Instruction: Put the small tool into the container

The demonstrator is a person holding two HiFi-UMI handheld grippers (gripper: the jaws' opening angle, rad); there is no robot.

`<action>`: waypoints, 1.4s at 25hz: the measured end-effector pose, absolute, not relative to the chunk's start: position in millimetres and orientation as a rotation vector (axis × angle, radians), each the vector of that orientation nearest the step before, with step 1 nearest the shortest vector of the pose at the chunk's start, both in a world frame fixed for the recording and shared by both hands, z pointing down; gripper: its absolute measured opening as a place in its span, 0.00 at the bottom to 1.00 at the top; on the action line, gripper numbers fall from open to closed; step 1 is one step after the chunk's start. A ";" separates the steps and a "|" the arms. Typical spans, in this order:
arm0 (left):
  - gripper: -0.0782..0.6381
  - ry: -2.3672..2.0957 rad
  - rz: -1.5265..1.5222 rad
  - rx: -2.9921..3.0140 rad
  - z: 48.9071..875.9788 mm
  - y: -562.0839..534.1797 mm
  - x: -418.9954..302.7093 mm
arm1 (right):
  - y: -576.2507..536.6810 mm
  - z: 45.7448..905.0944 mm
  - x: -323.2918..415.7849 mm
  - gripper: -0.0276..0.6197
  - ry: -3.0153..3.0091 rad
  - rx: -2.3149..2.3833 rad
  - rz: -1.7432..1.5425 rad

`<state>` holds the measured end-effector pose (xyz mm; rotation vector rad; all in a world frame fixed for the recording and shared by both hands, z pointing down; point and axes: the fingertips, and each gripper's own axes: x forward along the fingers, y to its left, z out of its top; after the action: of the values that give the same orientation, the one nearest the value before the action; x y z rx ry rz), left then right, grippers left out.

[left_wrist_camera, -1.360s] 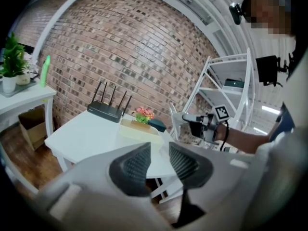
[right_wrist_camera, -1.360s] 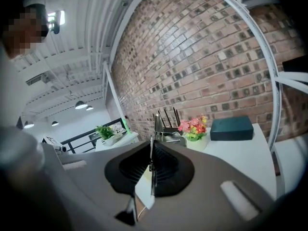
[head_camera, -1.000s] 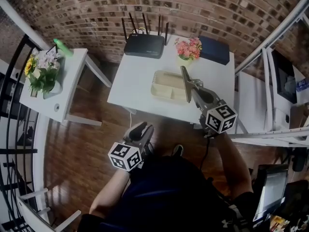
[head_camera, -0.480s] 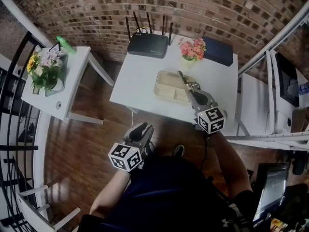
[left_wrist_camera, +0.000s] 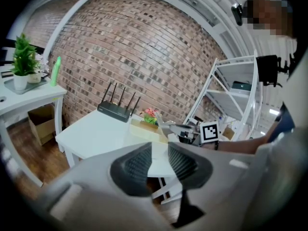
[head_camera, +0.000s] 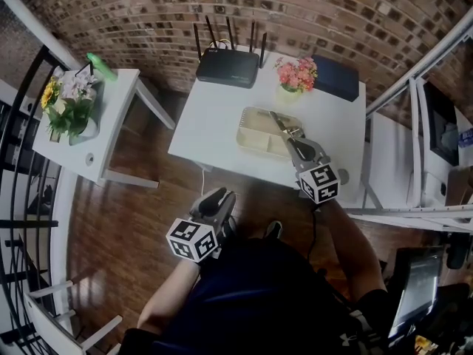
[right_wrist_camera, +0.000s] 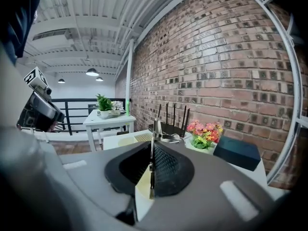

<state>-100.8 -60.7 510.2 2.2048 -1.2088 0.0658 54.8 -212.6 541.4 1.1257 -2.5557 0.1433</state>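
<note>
Right claw point(right_wrist_camera: 151, 170): clamped on the tool point(head_camera: 279, 123), pads on its two flat faces near one end. The rest of the tool sticks out toward 11 o'clock in the head view. It hangs over the 3 o'clock part of the tray point(head_camera: 250, 133); I cannot tell whether its tip touches.

Left claw point(left_wrist_camera: 156, 162): low by the person's lap, at 7 o'clock of the surface point(head_camera: 214, 117). Jaws apart, just been closing a little, nothing between them.

Handling, judged: thin flat metal, so stiff, light and smooth. It is likely to pivot or slide between the pads when gripped at the very end. A hold nearer mid-length on the flat faces looks safer. It may bounce if let go from high.

Tray: beige, shallow, divided into compartments. Those that show look empty; the part beneath the tool is hidden.
</note>
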 end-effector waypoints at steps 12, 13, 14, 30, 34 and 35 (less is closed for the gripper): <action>0.25 -1.210 0.059 2.190 515.0 -62.9 -102.4 | -207.5 580.4 50.7 0.07 -2.443 1.056 0.185; 0.25 -1.210 0.060 2.189 515.6 -62.8 -102.4 | -206.4 583.8 51.4 0.07 -2.423 1.057 0.190; 0.25 -1.209 0.061 2.188 516.2 -62.6 -102.4 | -205.2 587.2 52.5 0.07 -2.401 1.060 0.197; 0.24 -1.192 0.063 2.186 519.4 -64.8 -101.1 | -197.6 613.8 52.1 0.08 -2.286 1.024 0.323; 0.24 -1.188 0.065 2.181 520.8 -64.6 -102.3 | -196.0 613.0 53.4 0.18 -2.300 1.025 0.367; 0.24 -1.185 0.066 2.180 521.0 -64.8 -101.8 | -195.6 611.9 54.3 0.20 -2.304 1.031 0.376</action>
<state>-101.8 -64.8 521.0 2.1804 -1.1851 0.0658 54.3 -195.6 611.9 1.0314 -2.3038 0.3758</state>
